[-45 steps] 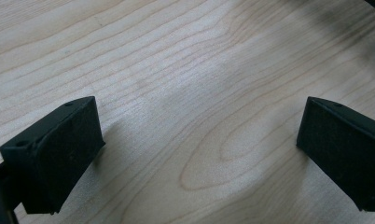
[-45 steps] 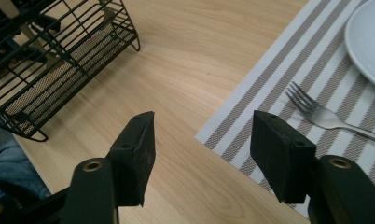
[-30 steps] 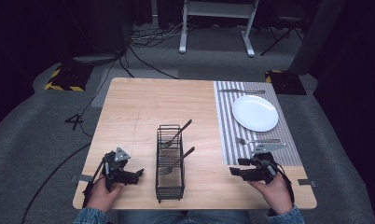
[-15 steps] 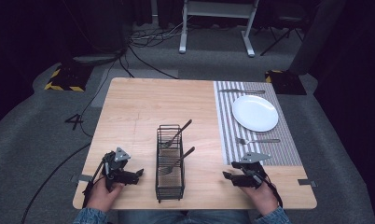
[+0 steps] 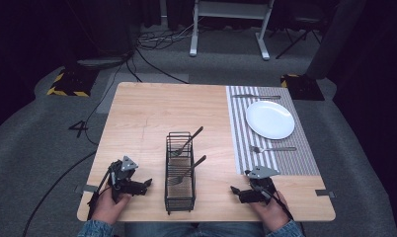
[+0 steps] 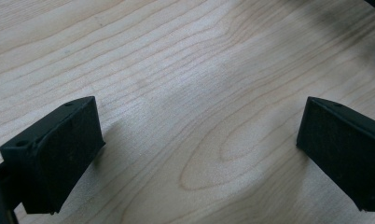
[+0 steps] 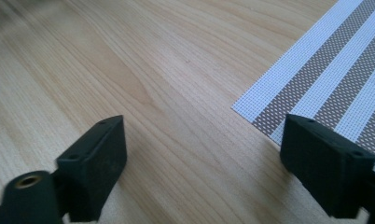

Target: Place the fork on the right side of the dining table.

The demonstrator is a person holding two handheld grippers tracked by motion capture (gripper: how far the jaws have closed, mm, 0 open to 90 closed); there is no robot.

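While left claw (image 5: 146, 183) stays, right claw (image 5: 235, 190) retreated.

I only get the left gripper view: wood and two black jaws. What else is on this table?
Observer: A black wire caddy stands mid-table with two forks in it.
Operator: Anything to eat off?
Observer: A white plate lies on a striped mat at the right, a fork beside it.
Operator: And the other gripper?
Observer: The right gripper is open near the mat's near corner, holding nothing.
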